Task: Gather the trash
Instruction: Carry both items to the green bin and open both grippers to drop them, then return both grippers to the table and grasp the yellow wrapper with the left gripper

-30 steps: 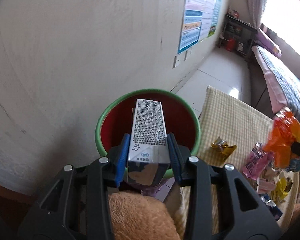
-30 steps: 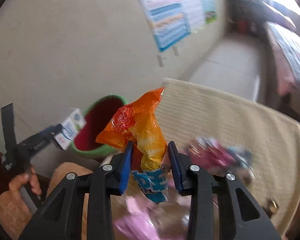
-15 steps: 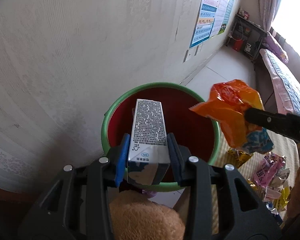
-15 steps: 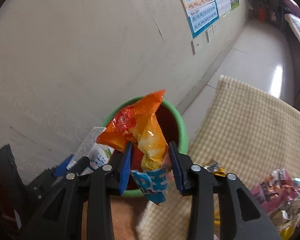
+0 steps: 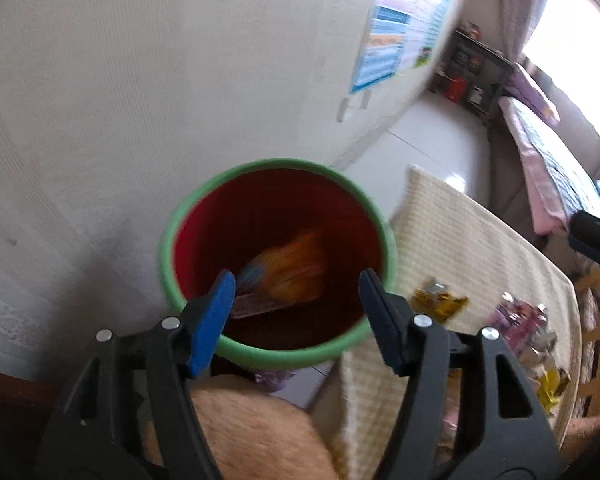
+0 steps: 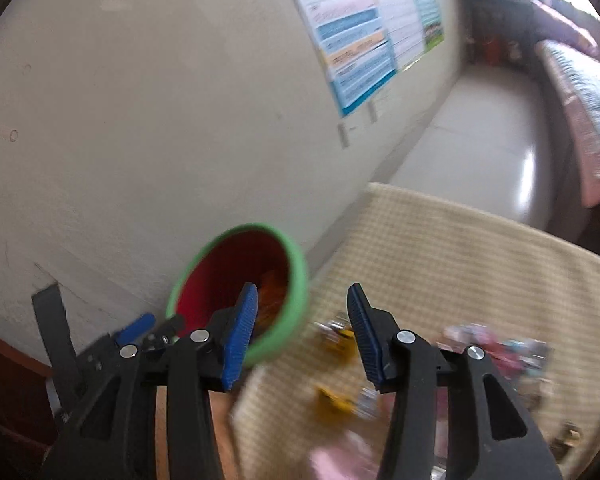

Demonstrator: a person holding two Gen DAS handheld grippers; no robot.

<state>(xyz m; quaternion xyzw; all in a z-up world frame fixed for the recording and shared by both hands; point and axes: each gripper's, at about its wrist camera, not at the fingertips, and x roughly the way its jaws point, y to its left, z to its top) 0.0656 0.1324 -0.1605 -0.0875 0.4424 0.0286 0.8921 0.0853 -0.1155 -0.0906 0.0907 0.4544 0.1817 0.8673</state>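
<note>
Both tongs have just been opening and nothing is held: the left tongs (image 5: 296, 300) gape over the green-rimmed bin (image 5: 188, 208), the right tongs (image 6: 302, 334) beside it. The orange snack bag (image 5: 296, 272) is seen blurred inside the bin. More wrappers (image 6: 336, 336) are left near the counter's (image 6: 460, 260) bin-side edge; these could be knocked off by a hasty reach.

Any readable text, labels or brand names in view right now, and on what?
None can be read.
Wall poster: rows of print, too blurred to read.
Orange snack bag in the bin: blurred, no print legible.
Wrappers on the checked cloth: too small and blurred.
</note>
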